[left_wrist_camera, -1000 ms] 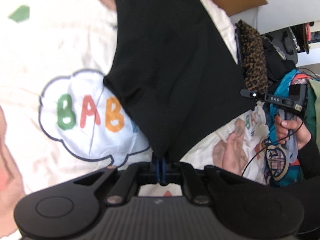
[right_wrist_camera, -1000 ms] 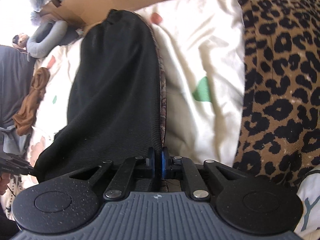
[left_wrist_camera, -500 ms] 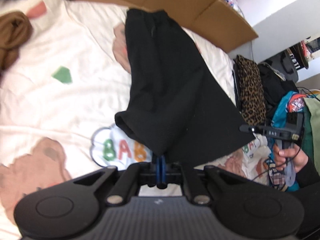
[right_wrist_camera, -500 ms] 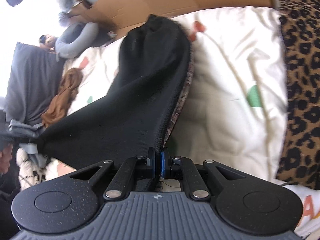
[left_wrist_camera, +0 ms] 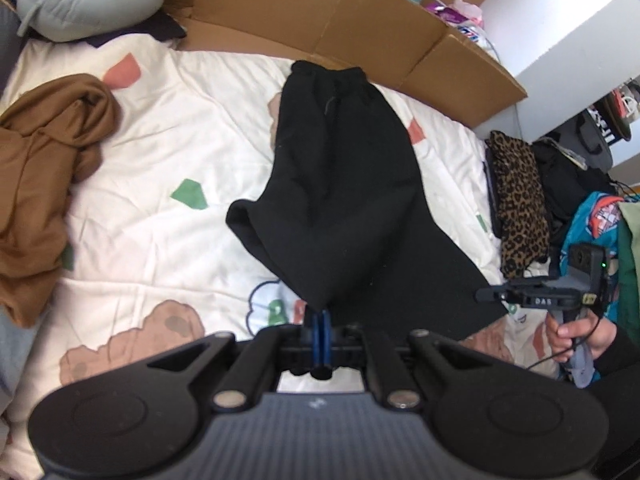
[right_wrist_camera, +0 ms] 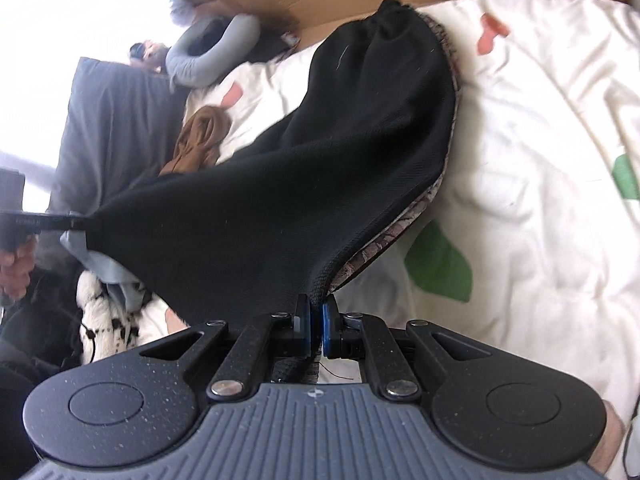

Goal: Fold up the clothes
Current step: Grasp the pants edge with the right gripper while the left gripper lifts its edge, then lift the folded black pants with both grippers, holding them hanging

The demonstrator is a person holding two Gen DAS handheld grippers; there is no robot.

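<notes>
A pair of black trousers [left_wrist_camera: 344, 184] stretches across a white printed bedspread [left_wrist_camera: 160, 168], waistband at the far end by the cardboard. My left gripper [left_wrist_camera: 318, 320] is shut on one hem corner, held up above the bed. My right gripper [right_wrist_camera: 316, 314] is shut on the other hem corner of the black trousers [right_wrist_camera: 320, 184]. In the left wrist view the right gripper [left_wrist_camera: 486, 295] shows at the right, held by a hand [left_wrist_camera: 580, 330]. In the right wrist view the left gripper [right_wrist_camera: 74, 224] shows at the far left edge. The cloth is taut between both.
A crumpled brown garment [left_wrist_camera: 44, 168] lies on the bed's left side. A grey neck pillow [left_wrist_camera: 84, 0] and cardboard panels [left_wrist_camera: 340, 20] line the far edge. A leopard-print garment [left_wrist_camera: 516, 200] and a colourful clothes pile [left_wrist_camera: 592, 216] sit to the right.
Both grippers have risen and pulled back from the bed with the hem. The trousers now hang stretched from the waistband, and far more of the bed shows.
</notes>
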